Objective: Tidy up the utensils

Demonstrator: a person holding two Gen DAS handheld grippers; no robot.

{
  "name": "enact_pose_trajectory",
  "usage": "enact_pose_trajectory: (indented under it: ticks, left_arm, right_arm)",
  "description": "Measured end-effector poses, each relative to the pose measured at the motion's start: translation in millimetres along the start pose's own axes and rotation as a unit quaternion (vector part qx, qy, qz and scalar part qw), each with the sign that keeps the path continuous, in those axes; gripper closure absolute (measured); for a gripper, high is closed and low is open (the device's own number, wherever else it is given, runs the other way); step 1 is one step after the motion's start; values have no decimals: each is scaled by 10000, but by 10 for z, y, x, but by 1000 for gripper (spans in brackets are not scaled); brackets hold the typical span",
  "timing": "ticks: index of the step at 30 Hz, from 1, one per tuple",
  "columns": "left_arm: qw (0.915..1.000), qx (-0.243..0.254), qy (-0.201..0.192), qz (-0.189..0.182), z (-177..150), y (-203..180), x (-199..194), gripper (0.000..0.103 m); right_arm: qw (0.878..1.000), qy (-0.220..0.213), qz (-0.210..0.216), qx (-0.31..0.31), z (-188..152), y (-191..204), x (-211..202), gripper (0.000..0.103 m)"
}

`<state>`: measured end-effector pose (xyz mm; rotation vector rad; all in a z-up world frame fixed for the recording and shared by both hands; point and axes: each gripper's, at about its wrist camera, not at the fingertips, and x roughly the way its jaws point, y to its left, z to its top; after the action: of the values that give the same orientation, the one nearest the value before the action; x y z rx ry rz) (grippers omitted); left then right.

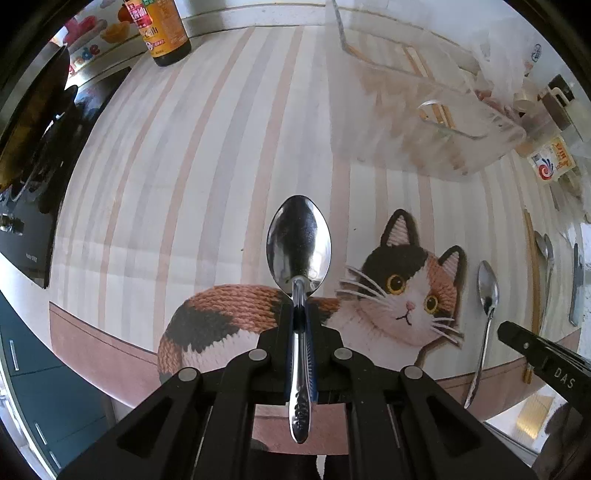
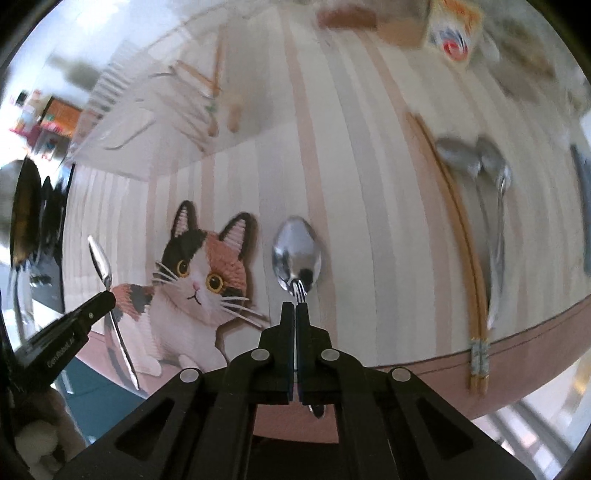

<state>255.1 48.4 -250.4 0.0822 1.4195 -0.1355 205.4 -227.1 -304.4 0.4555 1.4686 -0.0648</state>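
Both tongs (image 1: 300, 314) (image 2: 295, 314) clamp spoons (image 1: 299, 251) (image 2: 297, 254); clear organizer (image 1: 424, 110) holds chopsticks (image 1: 417, 62).

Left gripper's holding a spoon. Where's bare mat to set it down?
Bare striped mat lies between the sauce bottle, the clear tray and the cat print. Crowded: its right edge, with chopsticks, spoons and knife.
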Motion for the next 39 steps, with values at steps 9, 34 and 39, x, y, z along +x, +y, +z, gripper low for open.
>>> enact_pose_trajectory:
  ticks: [9,34,39]
  left_arm:
    - [9996,-65,270,38,-73,-122,353,99]
    - [9979,49,-639,-22,17,-310,-669,99]
    - [9940,129,-1077,-132,156,-366,-1135,99]
  right_arm:
    - [9951,-16,-778,-609,-66,206,255,96]
    - [9944,-967,-164,-404,-140,-49,-892,101]
    - [9915,-1191,-38,-515,-62,216,-1191,101]
